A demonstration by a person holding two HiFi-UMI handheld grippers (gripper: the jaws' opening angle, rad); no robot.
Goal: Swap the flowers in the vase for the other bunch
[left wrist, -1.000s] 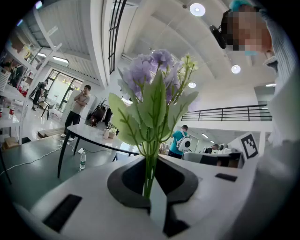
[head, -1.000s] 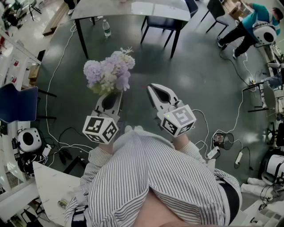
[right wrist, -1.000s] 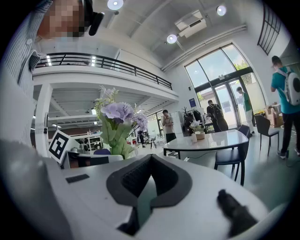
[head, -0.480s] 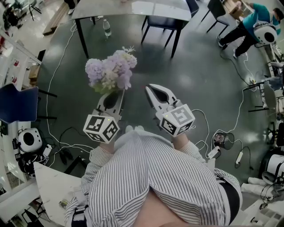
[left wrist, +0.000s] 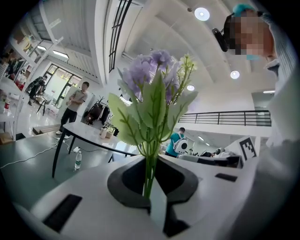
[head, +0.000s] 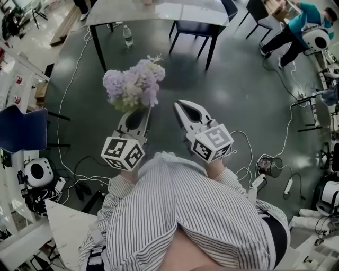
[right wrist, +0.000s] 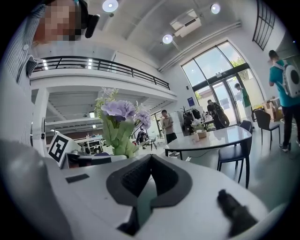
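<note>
Left gripper [head: 137,114] is clamped on the green stems of the purple flower bunch [head: 135,84], which sits left of centre in the head view. Right gripper [head: 181,106] has its jaws fully together and empty, just right of the bunch, not touching. Table [head: 159,10] at top edge, well apart.

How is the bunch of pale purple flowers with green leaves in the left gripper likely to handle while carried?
Probably top-heavy: the bunch of pale purple flowers spreads wide above thin green stems that the left gripper pinches low down. Likely light, since it stands upright from that one grip. It may sway if swung.
</note>
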